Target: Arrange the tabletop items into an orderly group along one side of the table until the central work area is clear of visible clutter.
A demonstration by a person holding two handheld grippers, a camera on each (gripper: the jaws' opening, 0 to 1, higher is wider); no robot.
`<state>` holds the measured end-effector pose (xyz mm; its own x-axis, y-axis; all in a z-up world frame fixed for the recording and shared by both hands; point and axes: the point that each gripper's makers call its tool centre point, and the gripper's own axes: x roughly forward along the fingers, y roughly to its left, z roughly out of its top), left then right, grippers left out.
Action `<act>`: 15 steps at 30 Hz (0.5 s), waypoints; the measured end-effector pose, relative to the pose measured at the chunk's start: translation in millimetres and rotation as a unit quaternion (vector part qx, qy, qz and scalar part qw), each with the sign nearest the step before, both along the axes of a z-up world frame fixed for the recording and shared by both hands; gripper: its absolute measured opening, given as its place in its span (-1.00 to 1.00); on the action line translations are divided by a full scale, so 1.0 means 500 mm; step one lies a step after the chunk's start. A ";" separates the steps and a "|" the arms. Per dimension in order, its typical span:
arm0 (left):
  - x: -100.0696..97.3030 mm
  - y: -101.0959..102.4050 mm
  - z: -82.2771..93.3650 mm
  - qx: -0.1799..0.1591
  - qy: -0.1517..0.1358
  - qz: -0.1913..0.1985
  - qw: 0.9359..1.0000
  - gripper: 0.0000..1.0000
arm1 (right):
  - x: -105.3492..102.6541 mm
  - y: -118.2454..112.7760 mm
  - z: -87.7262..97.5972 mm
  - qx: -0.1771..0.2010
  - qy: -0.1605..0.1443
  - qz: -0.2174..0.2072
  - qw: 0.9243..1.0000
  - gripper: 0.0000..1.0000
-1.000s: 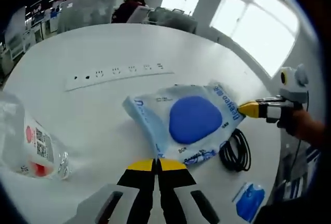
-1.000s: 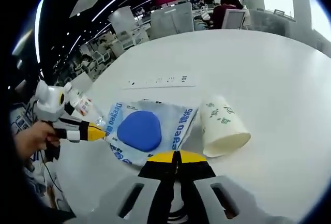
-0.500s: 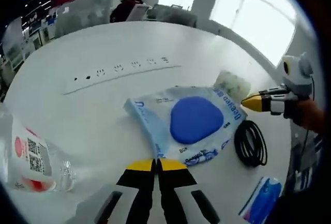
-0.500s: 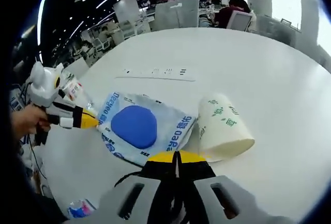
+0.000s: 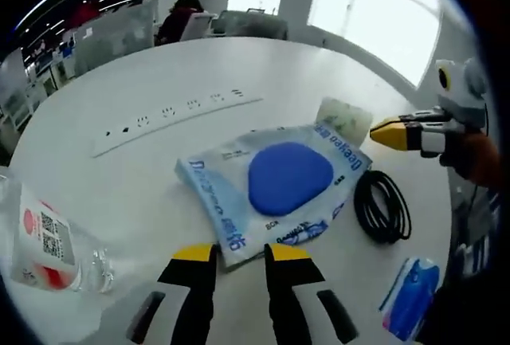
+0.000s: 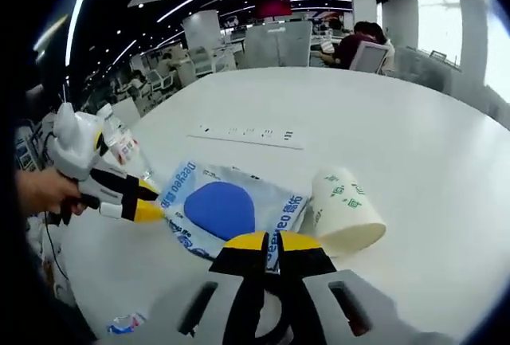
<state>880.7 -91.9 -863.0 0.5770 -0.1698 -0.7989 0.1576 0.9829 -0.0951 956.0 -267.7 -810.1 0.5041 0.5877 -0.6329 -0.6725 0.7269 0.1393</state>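
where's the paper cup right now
In the right gripper view the paper cup lies on its side on the white table, right of the blue-and-white packet, touching its edge.

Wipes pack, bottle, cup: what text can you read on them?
Wipes pack: "Deeyeo" in blue along its edge; the smaller print is too blurred.
Bottle: red-and-white label with a QR code; words unreadable.
Paper cup: green marks, too small to read.

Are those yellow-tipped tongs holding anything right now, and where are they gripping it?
Nothing is clearly held. The left gripper has its jaws open around the near edge of the blue-and-white wipes packet. The right gripper is closed on nothing, just short of the packet.
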 end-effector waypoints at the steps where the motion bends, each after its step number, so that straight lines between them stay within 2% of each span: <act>1: -0.005 -0.004 0.001 -0.001 0.000 -0.002 1.000 -0.49 | -0.006 0.006 0.010 0.020 0.001 -0.001 1.000 -0.94; 3: -0.008 -0.007 -0.001 -0.005 0.003 -0.009 1.000 -0.44 | -0.015 0.001 0.018 0.026 -0.003 0.005 1.000 -0.93; 6: -0.023 -0.009 0.006 -0.003 -0.004 -0.011 1.000 -0.41 | -0.010 -0.021 0.036 0.038 -0.037 -0.011 0.999 -0.83; 9: -0.023 -0.009 0.021 -0.012 -0.021 -0.008 1.000 -0.36 | -0.012 -0.039 0.045 0.053 -0.041 -0.032 0.997 -0.69; 11: -0.022 -0.010 0.044 -0.011 -0.042 -0.008 0.999 -0.31 | -0.004 -0.059 0.037 0.053 -0.041 -0.052 0.996 -0.60; 14: -0.022 -0.009 0.059 -0.016 -0.056 -0.014 0.998 -0.19 | 0.003 -0.073 0.028 0.057 -0.032 -0.068 0.996 -0.49; 15: -0.025 -0.017 0.078 -0.018 -0.064 -0.020 0.998 -0.15 | 0.009 -0.085 0.012 0.052 -0.022 -0.078 0.995 -0.47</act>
